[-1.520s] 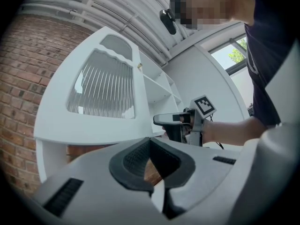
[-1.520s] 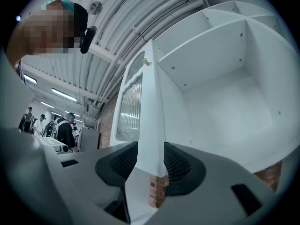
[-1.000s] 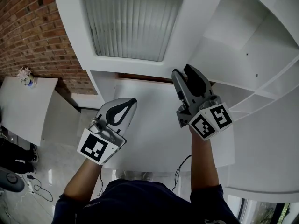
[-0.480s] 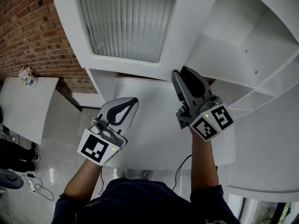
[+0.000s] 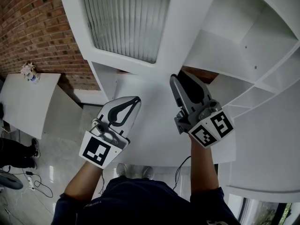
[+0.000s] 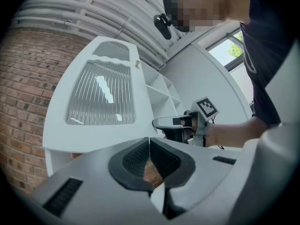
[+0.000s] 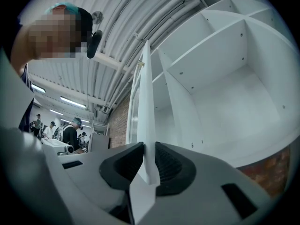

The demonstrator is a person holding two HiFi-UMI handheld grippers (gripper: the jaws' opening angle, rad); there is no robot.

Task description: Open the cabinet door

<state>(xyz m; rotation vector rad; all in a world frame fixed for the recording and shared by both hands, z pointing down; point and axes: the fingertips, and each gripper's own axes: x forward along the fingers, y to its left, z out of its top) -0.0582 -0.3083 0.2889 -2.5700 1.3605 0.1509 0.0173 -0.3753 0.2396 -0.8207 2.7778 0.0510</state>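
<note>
The white cabinet door (image 5: 176,27) with its ribbed glass panel (image 5: 124,18) stands swung out from the shelves. My right gripper (image 5: 180,78) reaches up to the door's lower free edge. In the right gripper view that thin door edge (image 7: 146,102) runs straight between the pads of the right gripper (image 7: 149,156), whose jaws are closing and touch it on both sides. My left gripper (image 5: 133,100) is shut and holds nothing. It hangs apart from the door, below its bottom rail. In the left gripper view, the left gripper (image 6: 149,142) faces the door (image 6: 101,125) and the right gripper (image 6: 164,123).
Open white shelf compartments (image 5: 243,36) lie to the right of the door and fill the right gripper view (image 7: 215,78). A brick wall (image 5: 33,27) stands at the left, with a white table (image 5: 28,107) below it. Several people (image 7: 70,130) stand far off in the room.
The right gripper's jaws have narrowed onto the door's edge. Both grippers and the door's edge have shifted slightly leftward in the head view.
</note>
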